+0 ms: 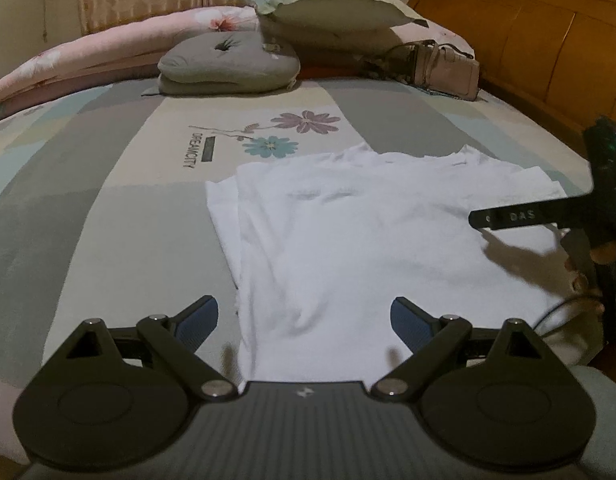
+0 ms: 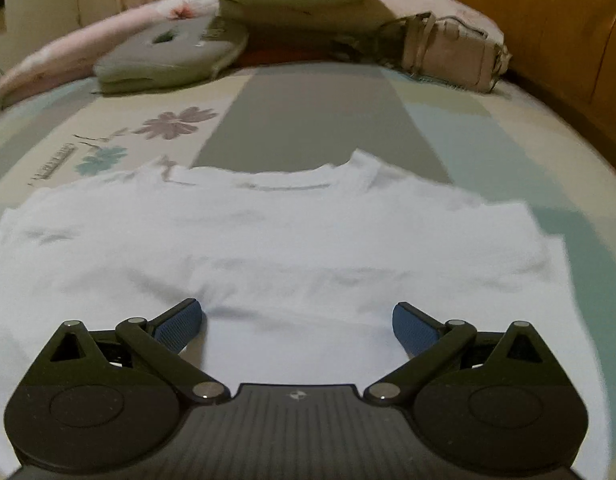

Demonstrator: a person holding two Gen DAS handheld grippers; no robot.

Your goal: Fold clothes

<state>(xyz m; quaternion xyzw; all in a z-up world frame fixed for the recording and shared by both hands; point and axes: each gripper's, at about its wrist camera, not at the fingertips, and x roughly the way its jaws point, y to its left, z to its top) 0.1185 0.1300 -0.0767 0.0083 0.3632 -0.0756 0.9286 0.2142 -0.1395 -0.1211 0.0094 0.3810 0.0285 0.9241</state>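
White cotton T-shirt (image 1: pixel 372 248) spread flat on a bedsheet (image 1: pixel 107 208) patterned in grey, cream and pale-blue blocks with printed flowers. Collar pointing toward the far end of the bed, left edge folded in over the body, a strip of the layer beneath showing beside it.

Left gripper (image 1: pixel 303 316), black with blue ribbed pads, spread wide and empty, low over the shirt's near left edge; left pad above bare sheet, right pad above white cloth. Right gripper (image 2: pixel 297 326), same build, also spread wide and holding nothing, low over the shirt's near half, both pads above the fabric. Seen from the left wrist at the far right edge: the right gripper's black body, with fingertips of a hand (image 1: pixel 584 276) wrapped around its handle.

At the far end: flat grey tufted cushion (image 1: pixel 227 62), pale-green plump pillow (image 1: pixel 328 4) resting on a pink floral quilt (image 1: pixel 107 48), beige handbag with straps (image 1: pixel 444 70), orange-brown wooden headboard (image 1: pixel 548 32) on the right. Right wrist view slightly blurred.
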